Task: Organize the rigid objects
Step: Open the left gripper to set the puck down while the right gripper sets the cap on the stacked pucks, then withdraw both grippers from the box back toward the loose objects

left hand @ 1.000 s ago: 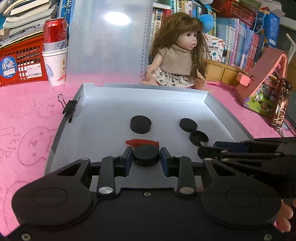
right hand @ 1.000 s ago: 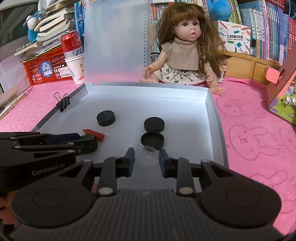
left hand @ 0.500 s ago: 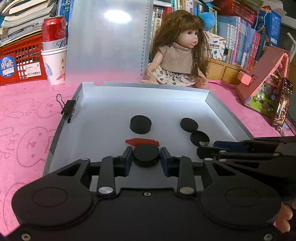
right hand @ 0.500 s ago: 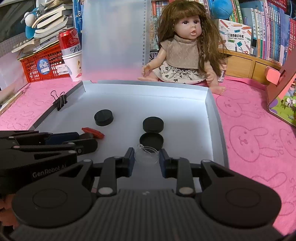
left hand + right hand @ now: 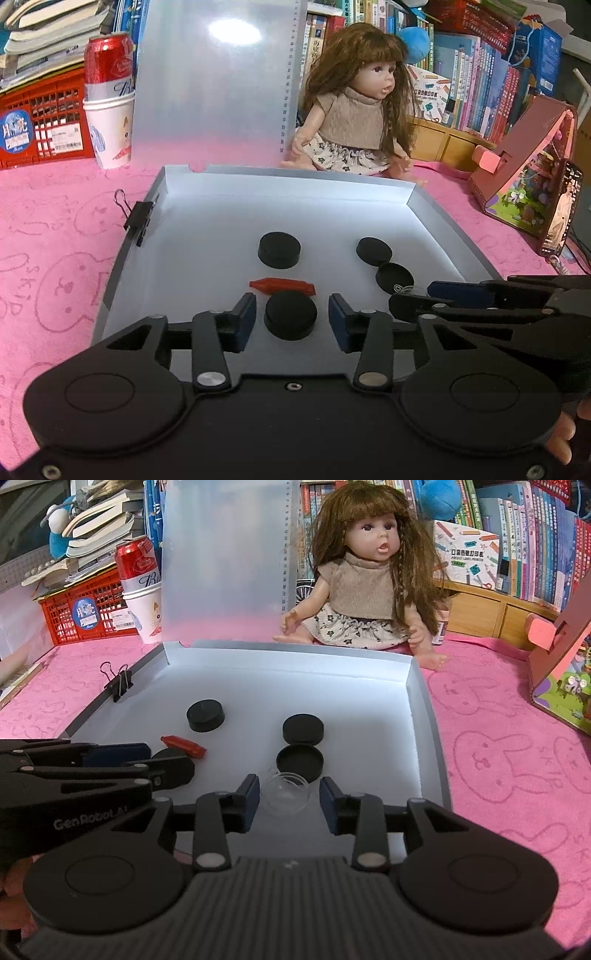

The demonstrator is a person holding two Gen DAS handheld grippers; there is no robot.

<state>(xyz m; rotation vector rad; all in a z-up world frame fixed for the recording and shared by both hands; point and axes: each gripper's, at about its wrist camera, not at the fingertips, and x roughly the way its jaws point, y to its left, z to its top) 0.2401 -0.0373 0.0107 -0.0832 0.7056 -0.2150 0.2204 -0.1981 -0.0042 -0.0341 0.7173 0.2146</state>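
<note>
Both our jaws stood open: left gripper (image 5: 291, 317) around a black puck (image 5: 290, 319), right gripper (image 5: 284, 799) around a clear dish (image 5: 284, 792); sorting in the tray (image 5: 417, 686) looked unfinished.

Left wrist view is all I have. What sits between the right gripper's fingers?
Observer: A clear round dish, lying flat in the tray.
Operator: Is the right gripper shut on it?
Observer: No. The right gripper is open, with a gap showing on each side of the dish.
Operator: What lies just past the dish?
Observer: A hollow black cap; the dish's far rim overlaps its near edge in the right wrist view.
</note>
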